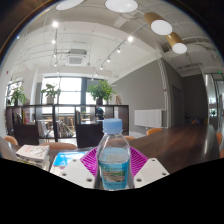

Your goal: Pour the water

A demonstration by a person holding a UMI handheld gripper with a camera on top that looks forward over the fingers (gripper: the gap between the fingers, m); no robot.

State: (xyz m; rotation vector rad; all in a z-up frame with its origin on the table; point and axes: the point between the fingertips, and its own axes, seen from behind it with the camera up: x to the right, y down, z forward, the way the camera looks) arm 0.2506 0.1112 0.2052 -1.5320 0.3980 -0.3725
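So we've got the water bottle [114, 158] sitting right between the gripper [113, 166] fingers, upright, blue cap on top and a blue label around its middle. Both pink pads [91, 160] seem pressed against its sides, so we'd call it clamped on the bottle. Off to one side of the bottle there's a table [33, 153] with something white on it. Beyond the bottle are dark chairs [88, 132], potted plants [100, 92] and big windows [62, 92]. Round ceiling lights [161, 27] glow above it.
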